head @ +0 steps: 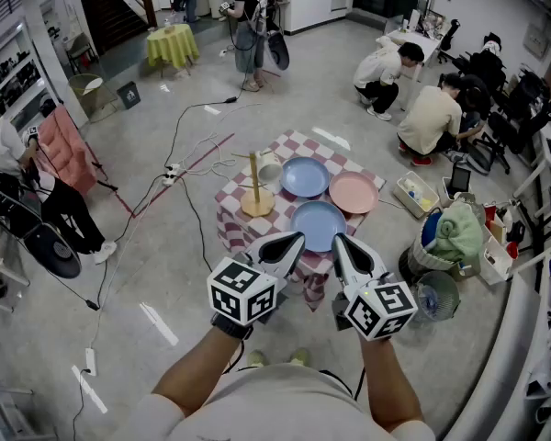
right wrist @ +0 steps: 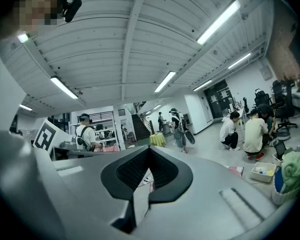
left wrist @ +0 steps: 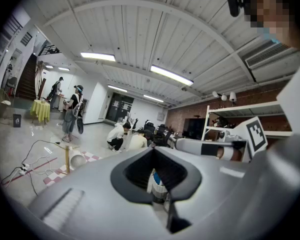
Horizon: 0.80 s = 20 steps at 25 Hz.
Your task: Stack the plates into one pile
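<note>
Three plates lie apart on a small table with a checkered cloth [head: 231, 217]: a blue plate [head: 305, 176] at the back, a pink plate [head: 354, 192] to its right, and a second blue plate [head: 318, 225] nearest me. Both grippers hang side by side in the air above the table's near edge, and neither touches a plate. My left gripper [head: 294, 241] [left wrist: 157, 184] is shut and holds nothing. My right gripper [head: 340, 243] [right wrist: 142, 184] is also shut and empty. Both gripper views look out over the room, not down at the plates.
A wooden upright stand [head: 256, 200] [left wrist: 67, 159] and a grey bowl [head: 270, 171] share the table's left side. Cables [head: 179, 168] run over the floor at the left. Bins, a fan [head: 438, 294] and a green cloth bundle [head: 459, 232] crowd the right. Several people crouch or stand farther off.
</note>
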{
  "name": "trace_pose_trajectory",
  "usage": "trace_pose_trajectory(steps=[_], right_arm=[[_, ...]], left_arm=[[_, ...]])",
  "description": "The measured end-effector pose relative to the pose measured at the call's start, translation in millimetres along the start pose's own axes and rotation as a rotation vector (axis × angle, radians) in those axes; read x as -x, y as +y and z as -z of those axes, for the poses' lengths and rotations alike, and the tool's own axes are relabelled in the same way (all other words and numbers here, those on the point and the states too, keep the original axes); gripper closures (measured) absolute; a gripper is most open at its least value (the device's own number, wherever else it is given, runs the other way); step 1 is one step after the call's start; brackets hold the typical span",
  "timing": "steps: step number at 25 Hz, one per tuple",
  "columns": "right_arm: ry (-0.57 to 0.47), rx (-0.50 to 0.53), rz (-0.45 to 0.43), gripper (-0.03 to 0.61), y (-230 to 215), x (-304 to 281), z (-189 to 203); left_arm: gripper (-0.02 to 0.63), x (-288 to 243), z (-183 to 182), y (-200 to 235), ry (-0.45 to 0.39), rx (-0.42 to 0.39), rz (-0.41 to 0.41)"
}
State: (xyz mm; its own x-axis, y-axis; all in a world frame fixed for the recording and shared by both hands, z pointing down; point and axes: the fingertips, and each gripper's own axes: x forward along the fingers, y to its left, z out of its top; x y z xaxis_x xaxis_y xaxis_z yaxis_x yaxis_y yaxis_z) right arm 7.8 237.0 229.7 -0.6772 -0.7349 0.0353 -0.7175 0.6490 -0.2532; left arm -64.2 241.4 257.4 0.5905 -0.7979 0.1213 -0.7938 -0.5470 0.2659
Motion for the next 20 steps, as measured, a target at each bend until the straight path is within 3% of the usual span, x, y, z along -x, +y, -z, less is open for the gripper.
trace_pose_trajectory(steps=[10, 20], right_arm=[[0.004, -0.002, -0.01, 0.569, -4.7, 3.6, 0.6], [-0.003, -0.072, -0.03, 0.569, -20.0, 7.9, 10.3]], left_arm=[[0.607, -5.5, 2.4, -7.2, 0.01, -0.003, 0.0], [0.607, -10.6, 18.3, -0.4, 0.022, 0.0, -0.032]])
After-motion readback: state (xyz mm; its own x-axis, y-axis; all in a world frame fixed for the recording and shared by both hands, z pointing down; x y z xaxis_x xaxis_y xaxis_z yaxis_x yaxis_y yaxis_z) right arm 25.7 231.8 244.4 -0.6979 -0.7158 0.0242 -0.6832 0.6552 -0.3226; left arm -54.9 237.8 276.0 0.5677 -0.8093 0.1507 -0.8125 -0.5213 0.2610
